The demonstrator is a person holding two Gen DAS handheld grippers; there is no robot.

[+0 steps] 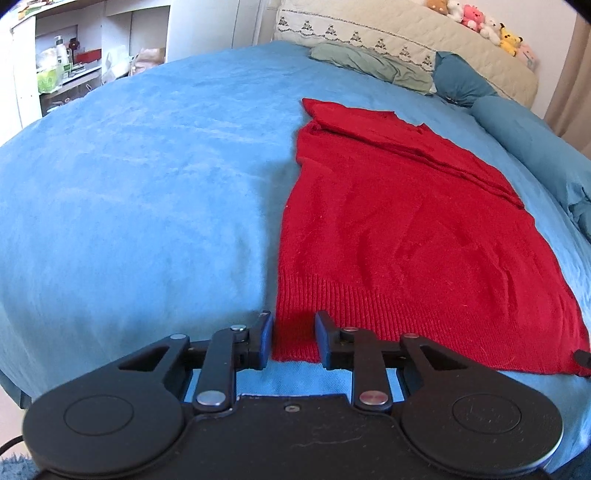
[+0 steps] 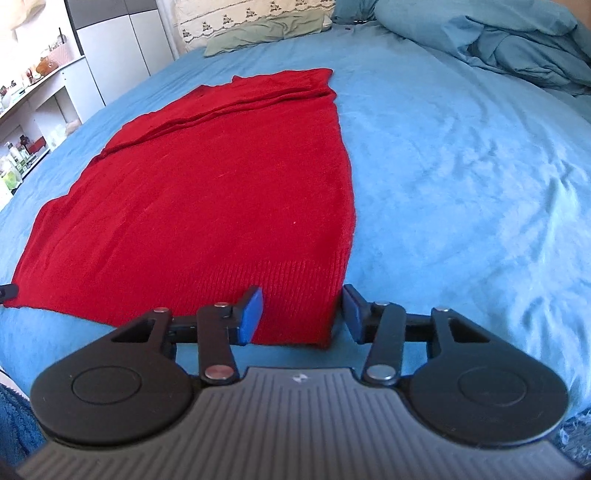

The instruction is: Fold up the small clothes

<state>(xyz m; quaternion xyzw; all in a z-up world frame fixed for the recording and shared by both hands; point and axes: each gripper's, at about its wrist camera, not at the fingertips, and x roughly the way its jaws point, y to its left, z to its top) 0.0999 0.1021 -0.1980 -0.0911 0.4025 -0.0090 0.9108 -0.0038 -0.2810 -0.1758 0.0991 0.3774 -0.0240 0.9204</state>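
Left wrist view. Looking along the left gripper [image 1: 293,338] at a red sweater [image 1: 399,236] lying flat on a blue bed cover [image 1: 129,192]. Standing open a little, the blue pads [image 1: 264,341], with the near left corner of the ribbed hem [image 1: 332,321] sitting between the jaws. Not pinching yet, by the look of it: a gap showing on each side of the cloth. Stretching away ahead of the jaws, the rest of the sweater, with a sleeve folded across the far part. Lying far ahead, a green pillow [image 1: 369,64] and some soft toys [image 1: 476,22]; standing off to the far left, white shelves [image 1: 59,62].

Right wrist view. Looking along the right gripper [image 2: 303,314], also open, and a bit wider. Sitting between these jaws, the other near corner of the hem [image 2: 295,291], with the sweater's [image 2: 207,192] right edge just inside the right pad [image 2: 352,314]. Peeking in at the far left edge, a dark tip, likely the other gripper. Lying bunched far ahead and to the right, a blue blanket [image 2: 517,48].

Doing it well, probably: closing both jaws on the hem corners at the same time, catching both layers. Then lifting evenly and carrying the hem up toward the collar, keeping the edges lined up. Going slowly, since soft knit can sag or slip out.
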